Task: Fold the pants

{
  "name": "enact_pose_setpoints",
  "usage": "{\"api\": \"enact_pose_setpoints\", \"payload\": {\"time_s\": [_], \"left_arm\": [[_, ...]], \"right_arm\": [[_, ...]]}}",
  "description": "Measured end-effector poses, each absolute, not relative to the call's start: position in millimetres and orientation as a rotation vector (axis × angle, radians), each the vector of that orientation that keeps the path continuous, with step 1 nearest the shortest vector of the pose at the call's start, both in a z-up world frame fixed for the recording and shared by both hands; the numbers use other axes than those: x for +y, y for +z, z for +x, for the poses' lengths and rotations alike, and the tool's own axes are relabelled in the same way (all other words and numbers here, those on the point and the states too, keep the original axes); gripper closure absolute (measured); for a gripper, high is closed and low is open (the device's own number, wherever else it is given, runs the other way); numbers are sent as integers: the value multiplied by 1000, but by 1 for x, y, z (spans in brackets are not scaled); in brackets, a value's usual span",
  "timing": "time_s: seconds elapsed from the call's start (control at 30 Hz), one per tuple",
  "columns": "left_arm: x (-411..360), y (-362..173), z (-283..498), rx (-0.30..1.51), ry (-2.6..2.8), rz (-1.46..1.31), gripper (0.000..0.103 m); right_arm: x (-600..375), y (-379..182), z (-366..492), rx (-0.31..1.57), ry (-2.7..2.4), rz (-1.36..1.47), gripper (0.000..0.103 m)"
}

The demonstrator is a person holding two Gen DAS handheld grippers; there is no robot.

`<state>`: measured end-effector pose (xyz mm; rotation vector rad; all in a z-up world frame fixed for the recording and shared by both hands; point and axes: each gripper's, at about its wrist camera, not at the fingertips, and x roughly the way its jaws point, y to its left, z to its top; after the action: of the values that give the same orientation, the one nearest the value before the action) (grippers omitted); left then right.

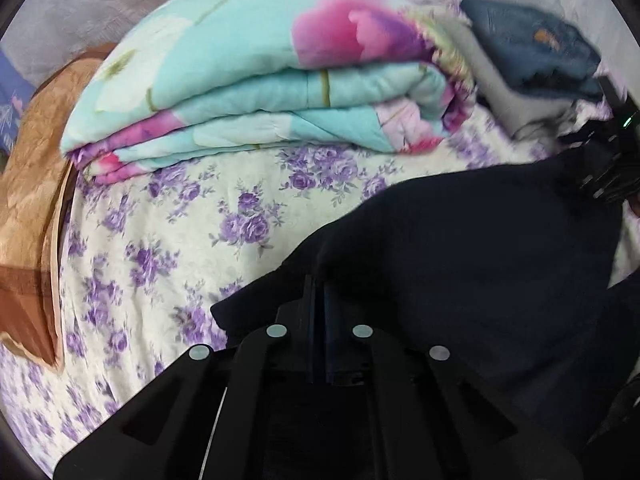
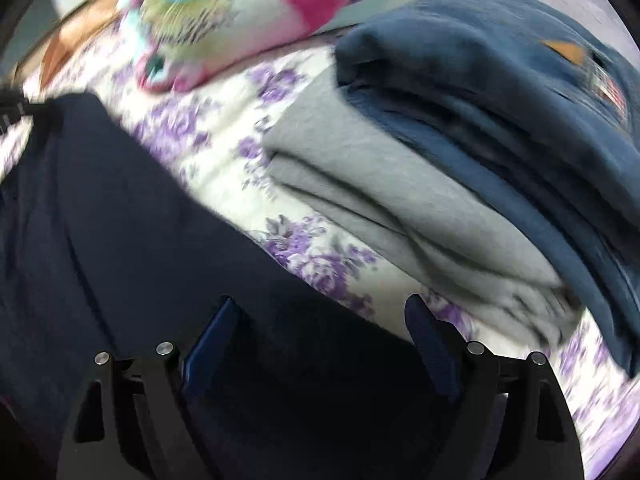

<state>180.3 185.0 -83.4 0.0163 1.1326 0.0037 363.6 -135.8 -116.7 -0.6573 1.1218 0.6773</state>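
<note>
Navy pants (image 1: 480,248) bunched on bed (image 1: 168,248), fold unfinished; left gripper (image 1: 318,304) pinches them, right gripper (image 2: 320,320) wide over them.

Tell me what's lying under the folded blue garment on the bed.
Under the blue garment lies a folded grey garment, its near layers sticking out onto the floral bedsheet. The blue fabric covers the rest of the grey one, so anything further beneath is hidden.

My right view's smeared with blur; the pants (image 2: 120,220) run off its left edge, quilt (image 2: 248,12) cut at top.
</note>
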Motion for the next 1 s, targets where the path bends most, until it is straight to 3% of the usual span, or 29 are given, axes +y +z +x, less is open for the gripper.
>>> {"api": "enact_pose_setpoints", "payload": {"time_s": [0.03, 0.07, 0.1, 0.13, 0.17, 0.2, 0.4, 0.5, 0.77, 0.93, 0.97, 1.0], "left_arm": [[188, -82, 178, 1130, 3, -9, 101], [191, -81, 175, 1128, 2, -40, 101], [193, -79, 173, 1125, -1, -71, 101], [195, -77, 173, 1121, -5, -88, 101], [193, -73, 168, 1113, -7, -93, 101], [187, -71, 162, 1108, -7, -88, 101], [182, -27, 120, 1018, -35, -100, 101], [176, -10, 75, 980, -73, -151, 101], [165, -56, -33, 1121, -66, -263, 100], [172, -98, -66, 1197, 27, -313, 100], [176, -96, -70, 1185, 49, -340, 97], [181, -92, -75, 1162, 71, -373, 92]], "right_arm": [[-133, -120, 364, 1124, 683, -669, 17], [-130, -124, 365, 1142, 689, -671, 27], [-129, -127, 366, 1167, 703, -655, 47], [-127, -130, 366, 1197, 723, -618, 56], [-128, -127, 365, 1204, 727, -581, 83], [-129, -122, 364, 1206, 738, -564, 97], [-185, -29, 300, 1082, 829, -339, 98], [-222, -9, 243, 1106, 888, -219, 97], [-254, -92, 107, 1402, 857, -30, 97], [-253, -125, 79, 1422, 766, -27, 89], [-256, -119, 74, 1417, 756, -38, 78], [-255, -112, 72, 1416, 755, -44, 50]]}}
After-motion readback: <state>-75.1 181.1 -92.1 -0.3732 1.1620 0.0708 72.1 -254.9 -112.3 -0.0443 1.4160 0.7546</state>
